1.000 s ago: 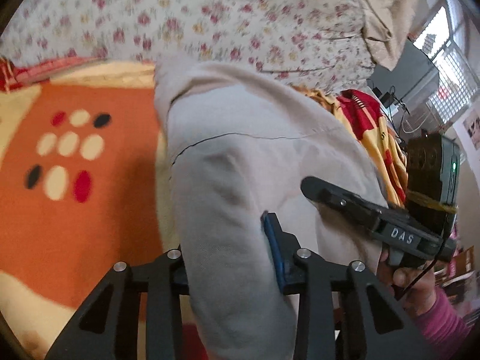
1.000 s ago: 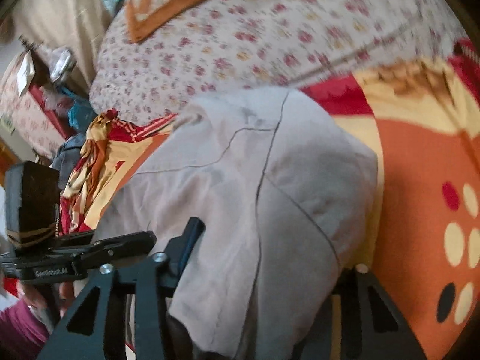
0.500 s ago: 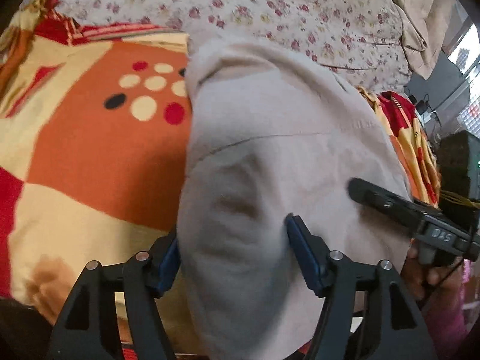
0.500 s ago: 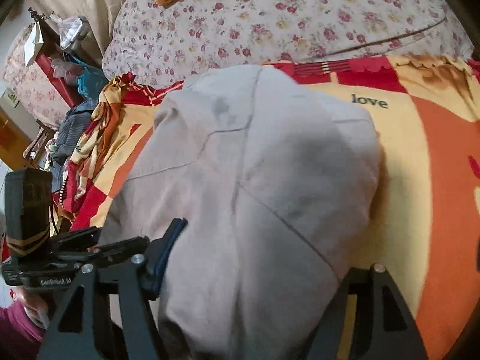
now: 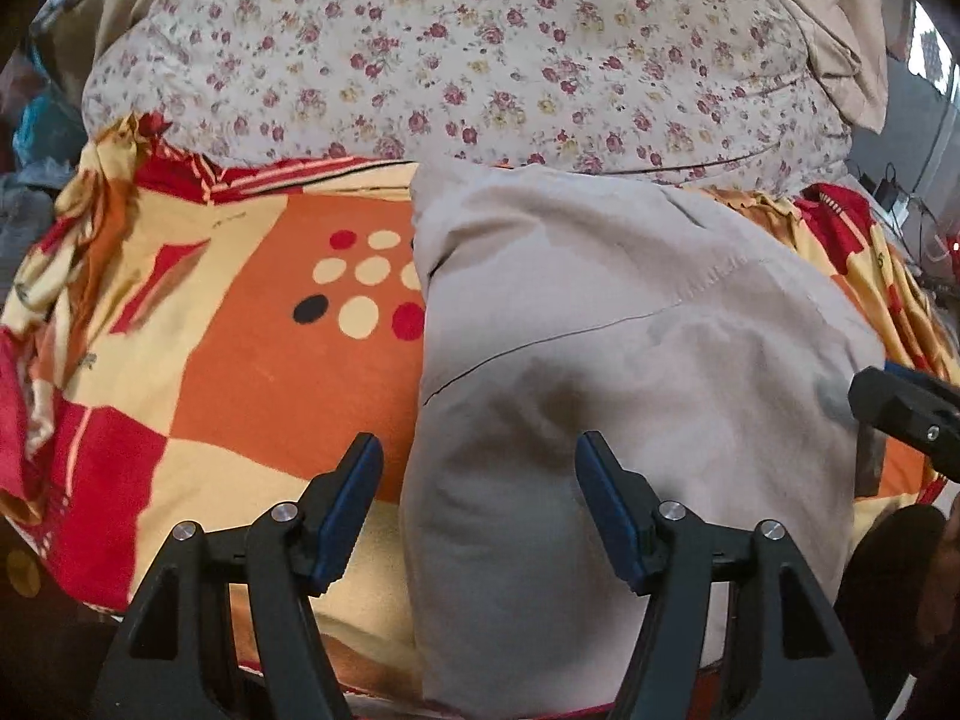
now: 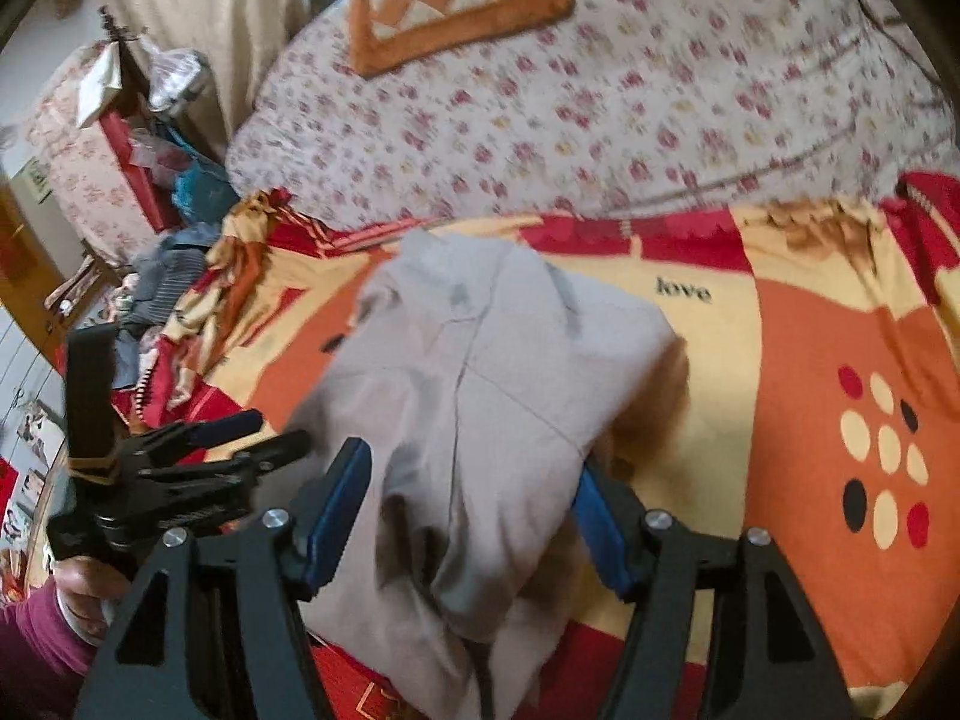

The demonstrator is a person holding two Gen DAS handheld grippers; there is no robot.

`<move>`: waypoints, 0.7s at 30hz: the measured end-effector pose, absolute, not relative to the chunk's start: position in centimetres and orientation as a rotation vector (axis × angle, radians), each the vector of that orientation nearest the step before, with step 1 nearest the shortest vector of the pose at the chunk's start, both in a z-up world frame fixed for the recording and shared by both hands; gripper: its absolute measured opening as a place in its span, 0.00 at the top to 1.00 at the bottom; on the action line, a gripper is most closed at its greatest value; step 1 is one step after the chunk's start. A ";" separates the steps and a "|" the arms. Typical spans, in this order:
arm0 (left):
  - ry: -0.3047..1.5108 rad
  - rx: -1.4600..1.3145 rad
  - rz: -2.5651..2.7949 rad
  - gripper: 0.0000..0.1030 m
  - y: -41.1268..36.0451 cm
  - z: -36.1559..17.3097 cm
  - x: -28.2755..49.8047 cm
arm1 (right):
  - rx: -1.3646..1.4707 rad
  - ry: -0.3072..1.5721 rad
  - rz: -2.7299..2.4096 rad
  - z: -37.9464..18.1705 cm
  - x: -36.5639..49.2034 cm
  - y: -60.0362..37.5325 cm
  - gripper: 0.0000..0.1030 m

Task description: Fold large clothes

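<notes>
A pale grey garment point(image 5: 630, 324) lies folded into a thick bundle on the orange, yellow and red blanket point(image 5: 258, 372). My left gripper point(image 5: 478, 450) hovers open over the bundle's near left edge. Its blue pads point(image 5: 351, 498) stand clear of the cloth. In the right wrist view the same garment point(image 6: 480, 360) spreads out below my right gripper point(image 6: 471, 465). That gripper is open, with the cloth's near end lying loose between its fingers. Each gripper shows in the other's view: the right gripper point(image 5: 900, 408) at the bundle's right side, the left gripper point(image 6: 270, 432) at its left.
A floral quilt point(image 5: 480, 78) is heaped behind the garment, with an orange-bordered cushion point(image 6: 456, 0) on top. Loose clothes point(image 6: 162, 288) and cluttered furniture point(image 6: 120, 138) stand off the bed's left side. A hand in a magenta sleeve point(image 6: 42, 636) holds the left gripper.
Both grippers opened, letting go of the garment, and drew back from it. The bundle now rests on the blanket, and more of the bed shows.
</notes>
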State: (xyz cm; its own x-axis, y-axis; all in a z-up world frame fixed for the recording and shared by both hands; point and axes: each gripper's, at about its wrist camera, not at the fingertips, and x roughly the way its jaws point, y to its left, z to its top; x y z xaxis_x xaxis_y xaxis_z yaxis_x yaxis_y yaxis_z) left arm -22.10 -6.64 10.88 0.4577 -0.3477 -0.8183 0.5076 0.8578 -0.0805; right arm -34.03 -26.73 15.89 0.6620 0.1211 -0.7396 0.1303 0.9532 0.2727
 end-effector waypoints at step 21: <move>0.935 0.182 -0.497 0.39 -6.4 11.7 -23.0 | 0.083 0.813 -0.012 18.0 -32.4 -22.1 0.27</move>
State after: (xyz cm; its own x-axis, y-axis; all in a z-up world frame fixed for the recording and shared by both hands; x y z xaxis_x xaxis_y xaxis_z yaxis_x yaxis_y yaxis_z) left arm -23.01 -6.36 11.67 0.4913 -0.3295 -0.8063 0.4840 0.8729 -0.0617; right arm -32.37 -22.09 17.95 0.6877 0.0218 -0.7256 0.0424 0.9966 0.0700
